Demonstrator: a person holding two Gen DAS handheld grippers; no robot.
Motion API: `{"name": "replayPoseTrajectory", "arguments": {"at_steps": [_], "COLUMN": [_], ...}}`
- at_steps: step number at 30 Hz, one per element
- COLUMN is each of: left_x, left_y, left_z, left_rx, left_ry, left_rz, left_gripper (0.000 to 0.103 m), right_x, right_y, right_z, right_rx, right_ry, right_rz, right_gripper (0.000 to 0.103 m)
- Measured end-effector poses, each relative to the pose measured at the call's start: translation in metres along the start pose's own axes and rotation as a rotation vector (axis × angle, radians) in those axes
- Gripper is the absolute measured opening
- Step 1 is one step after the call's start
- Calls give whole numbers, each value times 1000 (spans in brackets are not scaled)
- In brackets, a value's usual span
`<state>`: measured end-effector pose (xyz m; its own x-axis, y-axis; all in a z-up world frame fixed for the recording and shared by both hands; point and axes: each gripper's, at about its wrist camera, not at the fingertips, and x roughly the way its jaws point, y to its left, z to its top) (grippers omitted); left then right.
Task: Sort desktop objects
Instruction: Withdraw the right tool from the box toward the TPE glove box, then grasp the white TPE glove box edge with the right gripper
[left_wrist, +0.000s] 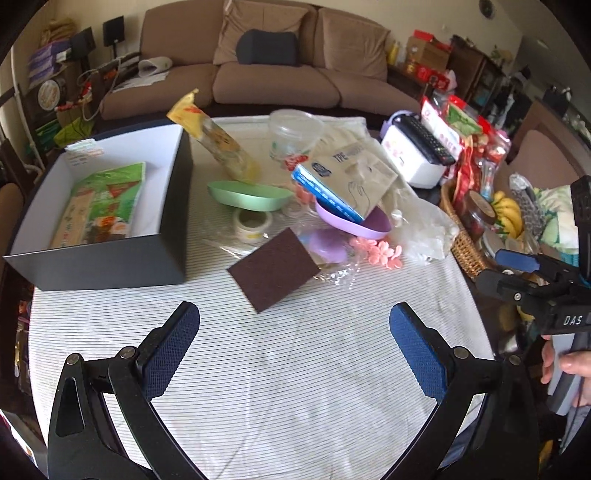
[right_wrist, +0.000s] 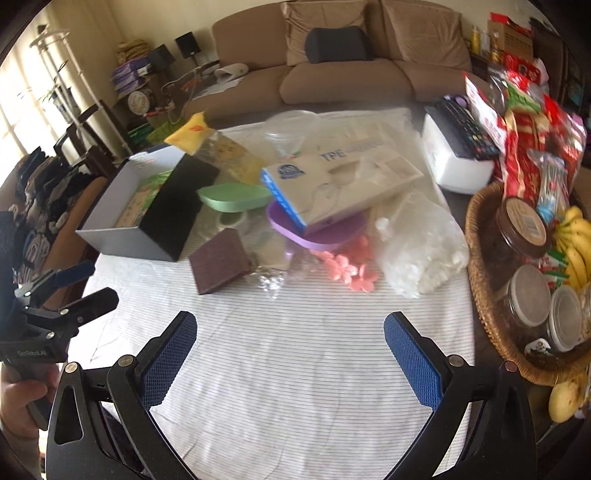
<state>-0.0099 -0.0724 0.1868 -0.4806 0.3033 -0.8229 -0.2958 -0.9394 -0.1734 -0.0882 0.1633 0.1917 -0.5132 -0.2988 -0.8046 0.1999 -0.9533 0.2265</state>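
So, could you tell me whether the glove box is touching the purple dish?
Touching: the right wrist view shows the glove box resting tilted on the purple dish rim.

Dark open box (left_wrist: 110, 254), white inside, at the left edge of the striped tablecloth (left_wrist: 295, 369); a green packet (left_wrist: 99, 206) lies flat in it. Brown scouring pad (left_wrist: 273, 269), flat, near the cloth's middle. Green dish (left_wrist: 249, 195) behind it, over a tape roll (left_wrist: 253, 223). Glove box (left_wrist: 343, 181) tilted on the purple dish (left_wrist: 354, 223). Pink flowers (left_wrist: 376, 251) scattered beside the purple dish.
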Motion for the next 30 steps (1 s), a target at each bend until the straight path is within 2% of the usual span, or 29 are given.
{"name": "replayPoseTrajectory", "arguments": {"at_steps": [6,12,13,15,21,30], "left_x": [47,89,96,112,169,229], "left_y": [-15,-22,-23,-25,-29,-29], "left_z": [19,67,77,96,141,163], "left_rx": [15,76,86,106,173,238], "left_ry": [43,38,37,38,66,89], "left_rz": [-13,40,46,59,101,136], "left_gripper": [103,103,103,103,103,103], "right_x": [14,39,44,56,97,153], "right_y": [-46,-80,-85,-95,-125,-147], "right_z": [2,14,18,26,56,97], "right_rx": [118,232,255,304,508,579], "right_ry": [-25,-48,-52,-50,-55,-38], "right_rz": [61,113,134,187,348,252], "right_gripper": [103,103,103,96,87,85]}}
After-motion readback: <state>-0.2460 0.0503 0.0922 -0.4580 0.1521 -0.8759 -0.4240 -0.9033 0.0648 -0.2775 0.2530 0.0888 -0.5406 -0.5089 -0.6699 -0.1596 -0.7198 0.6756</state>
